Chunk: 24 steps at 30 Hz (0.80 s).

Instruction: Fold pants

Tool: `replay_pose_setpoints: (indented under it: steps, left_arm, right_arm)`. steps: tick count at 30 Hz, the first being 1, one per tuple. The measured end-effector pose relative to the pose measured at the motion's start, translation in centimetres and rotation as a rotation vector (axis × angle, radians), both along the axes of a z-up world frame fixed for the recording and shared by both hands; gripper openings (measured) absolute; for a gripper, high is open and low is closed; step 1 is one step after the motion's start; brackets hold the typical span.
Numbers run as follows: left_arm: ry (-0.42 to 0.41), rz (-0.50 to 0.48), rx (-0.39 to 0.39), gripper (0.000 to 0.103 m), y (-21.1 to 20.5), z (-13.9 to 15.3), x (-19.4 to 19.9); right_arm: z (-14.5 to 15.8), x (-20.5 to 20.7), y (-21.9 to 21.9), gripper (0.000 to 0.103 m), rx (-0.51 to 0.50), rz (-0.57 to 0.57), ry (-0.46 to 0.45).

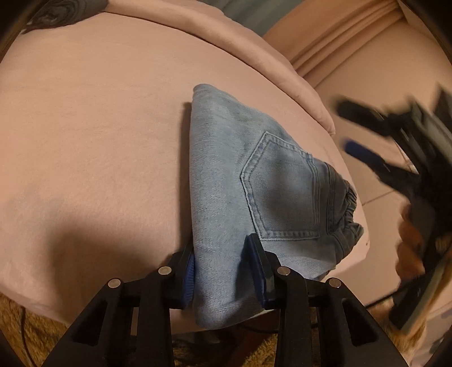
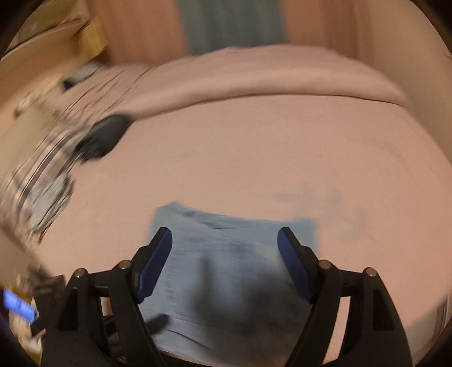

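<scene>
Left gripper: black plastic frame with ribbed blue rubber pads; the jaws are clenched on the near edge of the jeans, one pad at each side of the thick fold.
Right gripper: same black frame and blue ribbed pads; jaws spread wide and released, nothing pressed between them, hanging above the jeans. In the left wrist view it is a dark blur at the right edge.
Jeans: pale blue washed denim, folded into a compact wedge-like packet; a stitched five-sided back pocket faces up and the gathered elastic waistband bunches at the right. They lie on the bed near its right-hand edge.
Jeans, right wrist view: a blurred, roughly rectangular blue slab under the open jaws.
Bed: soft, matte pink sheet, mostly smooth with faint creases; a thick rolled pink fold runs along the far side.
Dark cloth: grey crumpled fabric at the far left corner.
Rug: shaggy tan pile below the bed's near edge.
</scene>
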<state>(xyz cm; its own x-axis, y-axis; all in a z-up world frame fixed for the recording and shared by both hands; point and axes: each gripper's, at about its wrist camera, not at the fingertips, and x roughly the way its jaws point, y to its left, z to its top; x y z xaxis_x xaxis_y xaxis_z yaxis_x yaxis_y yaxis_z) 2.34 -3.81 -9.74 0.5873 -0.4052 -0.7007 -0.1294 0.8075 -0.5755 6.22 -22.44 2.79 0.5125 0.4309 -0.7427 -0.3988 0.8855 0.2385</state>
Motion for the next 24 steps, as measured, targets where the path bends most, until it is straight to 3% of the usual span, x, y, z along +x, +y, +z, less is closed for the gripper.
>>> replay_pose_setpoints:
  steps: [2, 7, 10, 12, 15, 17, 18, 24]
  left_arm:
    - [0.004, 0.012, -0.015, 0.032, 0.1, -0.1, -0.1]
    - [0.016, 0.023, -0.011, 0.031, -0.3, 0.0, 0.3]
    - [0.025, 0.033, 0.007, 0.03, -0.6, -0.2, 0.6]
    - [0.029, 0.034, -0.009, 0.03, -0.5, -0.3, 0.7]
    - [0.034, 0.024, 0.002, 0.029, -0.6, -0.3, 0.9]
    - [0.035, 0.019, 0.027, 0.028, -1.0, 0.0, 1.0]
    - [0.04, 0.018, 0.035, 0.028, -1.2, 0.1, 1.0]
    - [0.049, 0.026, 0.022, 0.026, -1.5, 0.9, 1.6]
  right_arm:
    - [-1.3, 2.0, 3.0, 0.078, -0.018, 0.077, 0.061]
    - [-6.4, 4.7, 7.8, 0.077, -0.076, 0.147, 0.2]
    - [-8.7, 4.5, 9.0, 0.082, -0.165, 0.199, 0.196]
    - [-8.8, 4.7, 8.9, 0.082, -0.163, 0.221, 0.174]
    - [-8.7, 4.7, 7.9, 0.065, -0.092, 0.246, 0.177]
    - [-8.4, 4.1, 7.2, 0.028, -0.026, 0.269, 0.173]
    - [-8.4, 3.8, 7.1, 0.016, 0.021, 0.282, 0.182]
    - [-7.5, 3.4, 6.2, 0.009, 0.128, 0.223, 0.172]
